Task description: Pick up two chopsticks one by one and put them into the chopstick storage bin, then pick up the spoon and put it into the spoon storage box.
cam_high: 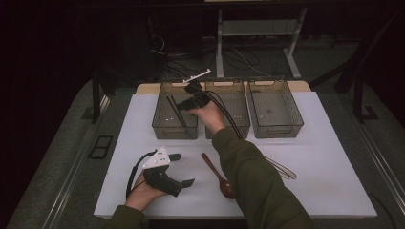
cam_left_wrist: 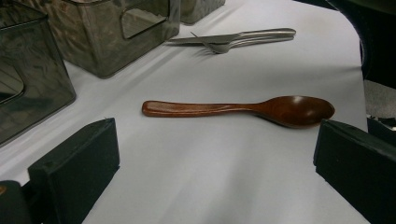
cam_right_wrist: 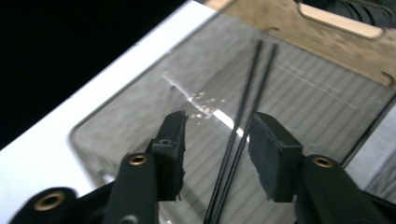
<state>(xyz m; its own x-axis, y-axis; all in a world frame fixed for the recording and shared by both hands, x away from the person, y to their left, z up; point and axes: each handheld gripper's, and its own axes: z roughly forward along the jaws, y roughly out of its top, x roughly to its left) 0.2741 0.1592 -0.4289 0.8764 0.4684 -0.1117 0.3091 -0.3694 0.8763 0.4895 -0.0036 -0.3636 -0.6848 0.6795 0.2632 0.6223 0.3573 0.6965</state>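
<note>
Black chopsticks (cam_right_wrist: 243, 126), right gripper (cam_right_wrist: 217, 140) parted, untouching

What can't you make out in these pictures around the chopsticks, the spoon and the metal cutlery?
- Chopsticks: right gripper view, lower ends cut off by the bottom edge between the open jaws of the right gripper.
- Wooden spoon: high view, bowl partly hidden by the sleeve.
- Metal cutlery: left gripper view, too overlapped to count the pieces; the sleeve hides most in the high view.
</note>
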